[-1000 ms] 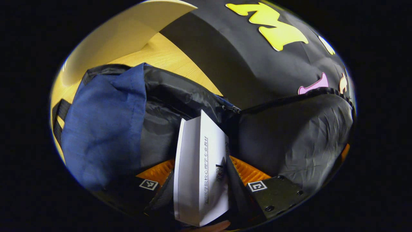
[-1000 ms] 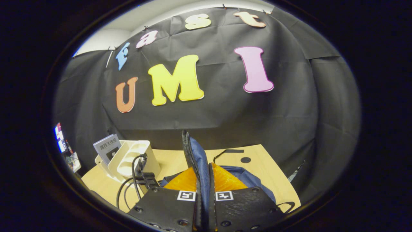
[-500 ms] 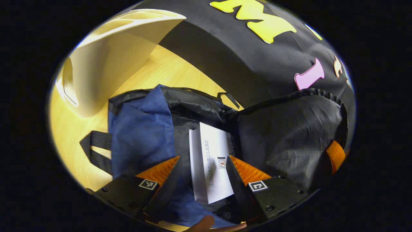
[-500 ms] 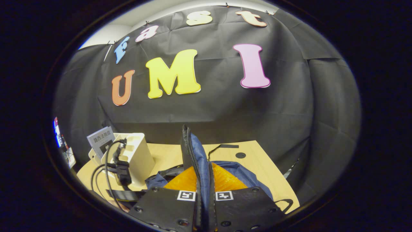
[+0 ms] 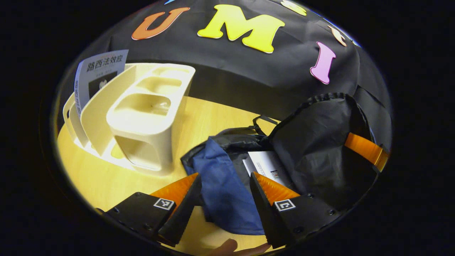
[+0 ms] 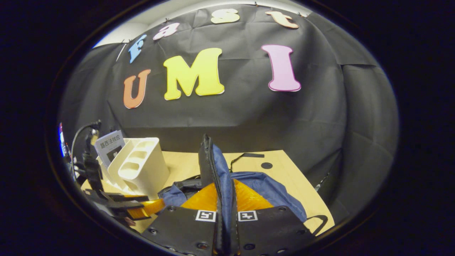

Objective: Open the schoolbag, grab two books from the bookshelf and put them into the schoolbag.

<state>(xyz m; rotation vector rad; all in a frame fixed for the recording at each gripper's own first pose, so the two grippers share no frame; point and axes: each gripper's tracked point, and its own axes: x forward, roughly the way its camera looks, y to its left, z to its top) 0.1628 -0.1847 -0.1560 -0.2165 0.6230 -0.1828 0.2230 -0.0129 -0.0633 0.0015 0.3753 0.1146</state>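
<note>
The left tool [image 5: 222,186] stands wide open with nothing between its fingers, hovering above the open schoolbag [image 5: 227,192], whose blue outer fabric lies directly ahead of and below the fingertips. Just beyond the fingertip on the tool's right side, a white book [image 5: 265,165] lies inside the bag's mouth against the black lining. The right tool [image 6: 224,199] is closed on the zippered edge of the schoolbag flap [image 6: 209,160], both fingers pressing the fabric and holding it upright ahead of the tool. Ahead and to the left of the left tool, the cream bookshelf [image 5: 142,121] stands on the wooden counter [image 5: 96,177], and a second book [image 5: 97,71] stands upright in its far slot. That book looks like a thin, light paperback, stiff enough to lift by one edge but with a cover that may be slick; the exposed top edge above the shelf's divider seems the best place to pinch. The bag is soft and floppy, so its mouth will likely sag unless the flap is kept lifted. The cover of the shelved book carries dark printed characters, too small for me to transcribe surely; the print on the book in the bag is unreadable
</note>
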